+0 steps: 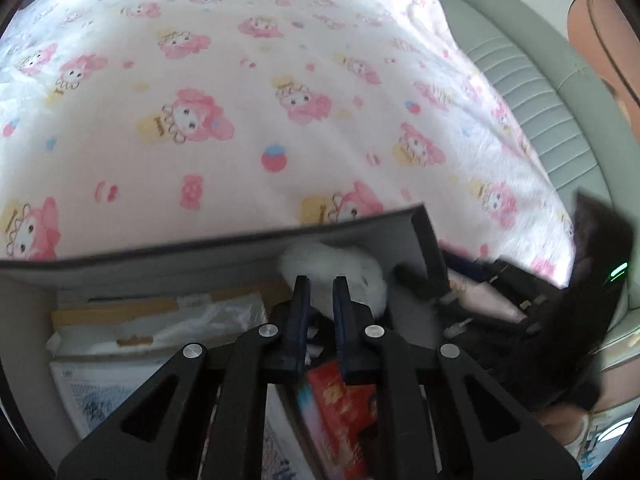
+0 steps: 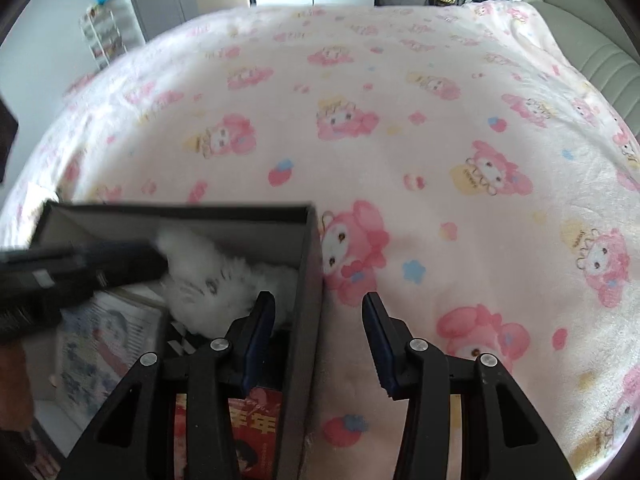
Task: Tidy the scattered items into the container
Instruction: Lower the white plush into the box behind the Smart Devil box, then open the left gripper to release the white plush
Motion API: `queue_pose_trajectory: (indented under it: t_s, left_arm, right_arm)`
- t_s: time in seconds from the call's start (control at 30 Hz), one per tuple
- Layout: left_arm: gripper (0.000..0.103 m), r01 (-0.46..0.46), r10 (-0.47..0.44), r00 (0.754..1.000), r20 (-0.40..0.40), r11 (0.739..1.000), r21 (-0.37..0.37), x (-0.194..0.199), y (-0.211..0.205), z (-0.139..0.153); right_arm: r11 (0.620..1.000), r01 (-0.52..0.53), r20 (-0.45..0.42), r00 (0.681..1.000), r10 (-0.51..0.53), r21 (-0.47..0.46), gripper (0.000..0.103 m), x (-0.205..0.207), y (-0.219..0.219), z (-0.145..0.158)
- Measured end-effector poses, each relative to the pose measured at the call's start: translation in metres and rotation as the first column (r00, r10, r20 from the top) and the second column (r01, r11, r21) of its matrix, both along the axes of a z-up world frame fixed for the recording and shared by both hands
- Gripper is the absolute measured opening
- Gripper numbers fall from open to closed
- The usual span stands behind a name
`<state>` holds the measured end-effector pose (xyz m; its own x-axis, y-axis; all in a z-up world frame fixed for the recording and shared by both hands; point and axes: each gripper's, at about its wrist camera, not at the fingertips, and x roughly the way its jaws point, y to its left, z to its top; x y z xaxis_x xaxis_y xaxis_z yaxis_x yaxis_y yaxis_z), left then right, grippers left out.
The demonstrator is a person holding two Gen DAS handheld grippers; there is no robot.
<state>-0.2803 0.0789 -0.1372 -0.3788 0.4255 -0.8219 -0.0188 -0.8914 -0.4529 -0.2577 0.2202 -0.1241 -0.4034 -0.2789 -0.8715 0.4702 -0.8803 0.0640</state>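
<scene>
left tongs narrow and empty above the white plush toy inside the grey box; right tongs wide, straddling its right wall.

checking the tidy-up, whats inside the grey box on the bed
A white fluffy toy lies against the far wall of the grey box. Nearer are printed papers, a clear plastic bag and a red packet. Whatever lies under these is covered.

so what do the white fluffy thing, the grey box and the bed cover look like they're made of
White fluffy thing: looks like plush or faux fur, matte, with a fuzzy blurred outline.
Grey box: thin, flat, stiff walls with a dull finish, possibly fabric-covered board; cannot say for sure.
Bed cover: soft fleece-like cloth, matte and slightly napped, printed with pink cartoon figures.
</scene>
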Motion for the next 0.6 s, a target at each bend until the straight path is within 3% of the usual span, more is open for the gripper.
queue_pose_trajectory:
  t_s: [0.1, 0.17, 0.27, 0.47, 0.6]
  left_arm:
    - [0.01, -0.039, 0.038, 0.999, 0.039, 0.999, 0.033, -0.004, -0.013, -0.007]
    - [0.01, -0.068, 0.065, 0.997, 0.047, 0.995, 0.073, -0.007, -0.022, -0.01]
    - [0.011, -0.078, 0.069, 0.995, 0.065, 0.987, 0.14, -0.014, -0.03, -0.017]
    - [0.011, -0.072, 0.043, 0.988, 0.149, 0.979, 0.191, -0.024, -0.024, -0.04]
    - [0.012, -0.164, 0.131, 0.98, 0.149, 0.958, 0.236, -0.02, -0.044, -0.034]
  right_arm:
    - [0.988, -0.011, 0.045, 0.999, 0.019, -0.155, 0.042, 0.004, 0.01, 0.02]
    - [0.977, -0.034, 0.086, 0.995, 0.053, -0.211, 0.044, 0.009, 0.009, 0.024]
    - [0.988, -0.042, 0.07, 0.996, 0.052, -0.146, 0.044, 0.015, 0.0, 0.026]
    - [0.986, -0.042, -0.049, 0.998, 0.034, -0.16, 0.043, 0.032, -0.014, 0.056]
    - [0.977, -0.092, 0.041, 0.994, 0.102, -0.192, 0.043, 0.025, -0.03, 0.04]
